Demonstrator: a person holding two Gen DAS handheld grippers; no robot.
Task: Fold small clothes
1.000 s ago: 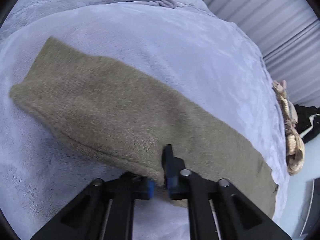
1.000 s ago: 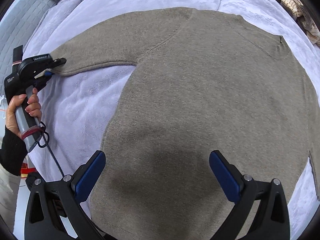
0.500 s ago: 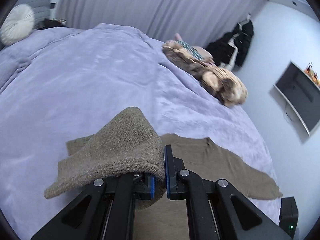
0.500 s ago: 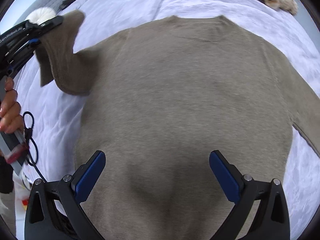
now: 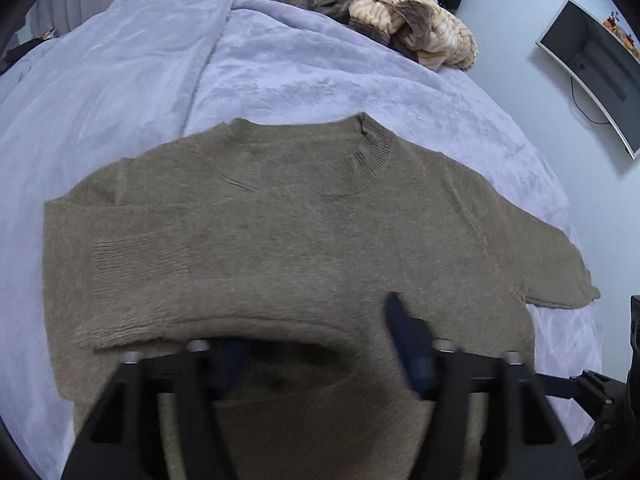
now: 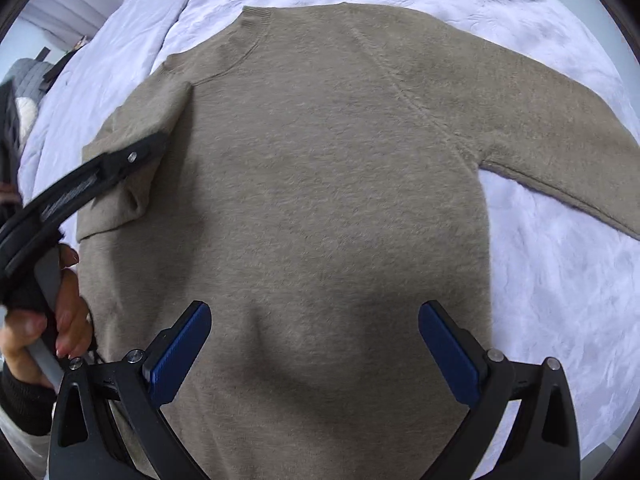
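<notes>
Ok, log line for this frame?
left gripper open | left sleeve folded over sweater | right sleeve flat | right gripper open

The sweater is a fuzzy, matt knit in taupe, brushed to a soft nap, with finer ribbing at the collar and on the cuff of the folded sleeve. The bed is covered in plush lavender cloth, velvety with a faint sheen and creased. Each claw, left and right, is matt black plastic with bright metal screw heads; the pads are blue and finely ridged, rubbery in look. The clothes pile shows chunky cream knit and brown fur-like cloth. The screen is glossy and dark.
</notes>
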